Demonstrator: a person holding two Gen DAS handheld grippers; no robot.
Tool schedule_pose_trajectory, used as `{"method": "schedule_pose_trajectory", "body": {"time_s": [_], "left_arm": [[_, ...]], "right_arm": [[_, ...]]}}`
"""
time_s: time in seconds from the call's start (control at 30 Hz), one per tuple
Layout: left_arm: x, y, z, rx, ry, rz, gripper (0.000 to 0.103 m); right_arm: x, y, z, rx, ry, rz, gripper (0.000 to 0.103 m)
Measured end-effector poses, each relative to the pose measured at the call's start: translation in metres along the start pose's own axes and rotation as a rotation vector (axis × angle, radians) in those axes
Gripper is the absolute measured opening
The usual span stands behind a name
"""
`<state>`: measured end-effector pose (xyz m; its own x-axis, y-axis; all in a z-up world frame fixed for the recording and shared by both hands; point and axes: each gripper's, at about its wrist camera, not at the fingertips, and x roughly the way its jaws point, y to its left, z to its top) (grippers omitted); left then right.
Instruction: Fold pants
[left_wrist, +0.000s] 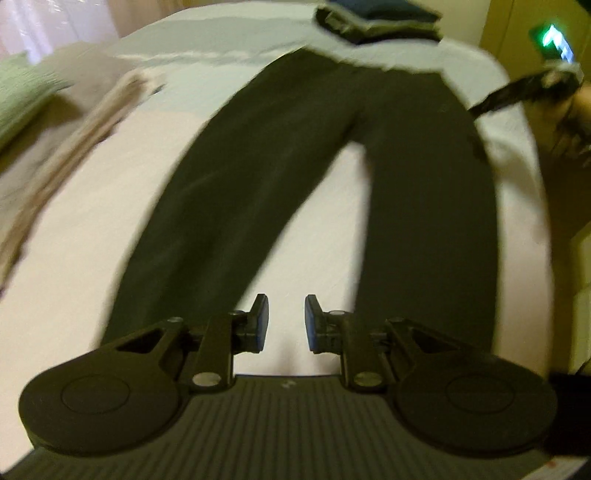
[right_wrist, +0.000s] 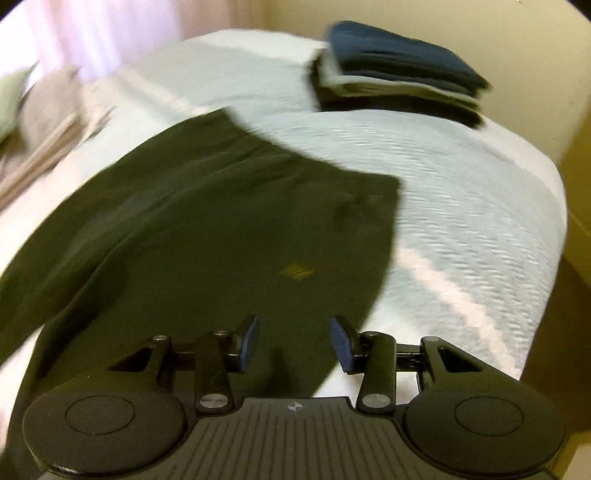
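Dark green-black pants (left_wrist: 295, 147) lie flat on the white bed (left_wrist: 110, 184), waistband far, the two legs spread toward me. My left gripper (left_wrist: 286, 323) stands open above the bare sheet between the leg ends, holding nothing. In the right wrist view the pants (right_wrist: 221, 221) fill the middle, with a small yellow mark on the hip. My right gripper (right_wrist: 293, 341) hovers open over the waist and hip edge of the pants, nothing between its blue pads (right_wrist: 341, 345). The right gripper (left_wrist: 532, 90) also shows at the far right of the left wrist view, held by a hand.
A stack of folded clothes (right_wrist: 399, 74), dark blue on top, sits at the far corner of the bed (right_wrist: 461, 184). Beige and green bedding (left_wrist: 44, 122) lies rumpled at the left. The bed's right edge (right_wrist: 546, 258) drops off beside a yellowish wall.
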<state>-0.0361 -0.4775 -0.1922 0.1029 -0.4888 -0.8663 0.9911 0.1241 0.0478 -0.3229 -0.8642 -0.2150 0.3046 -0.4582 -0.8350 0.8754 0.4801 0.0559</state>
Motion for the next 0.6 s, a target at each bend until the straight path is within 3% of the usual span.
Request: {"method": "schedule_pose_trajectory", "body": {"time_s": [0.13,0.2,0.27,0.37,0.47,0.6], "left_arm": [[0.042,-0.051,0.046,-0.045,-0.023,-0.047,0.017],[0.071,-0.062,0.059,-0.085,0.005,-0.053,0.017],[0.098,-0.070,0.066,-0.110,0.059,-0.030,0.017],[0.126,-0.073,0.061,-0.091,0.169,0.073,0.018],[0.122,-0.066,0.052,-0.129,0.209,0.113,0.020],[0.078,-0.058,0.040,-0.192,0.217,0.162,0.020]], "right_arm": [[0.039,-0.051,0.030,0.087,0.004,0.008,0.040],[0.053,-0.070,0.043,0.090,0.003,0.028,0.040],[0.071,-0.079,0.056,0.033,0.021,0.036,0.040],[0.091,-0.095,0.063,-0.002,0.078,0.035,0.041],[0.080,-0.095,0.064,-0.030,0.070,0.034,0.043],[0.037,-0.078,0.061,-0.057,0.035,0.026,0.043]]}}
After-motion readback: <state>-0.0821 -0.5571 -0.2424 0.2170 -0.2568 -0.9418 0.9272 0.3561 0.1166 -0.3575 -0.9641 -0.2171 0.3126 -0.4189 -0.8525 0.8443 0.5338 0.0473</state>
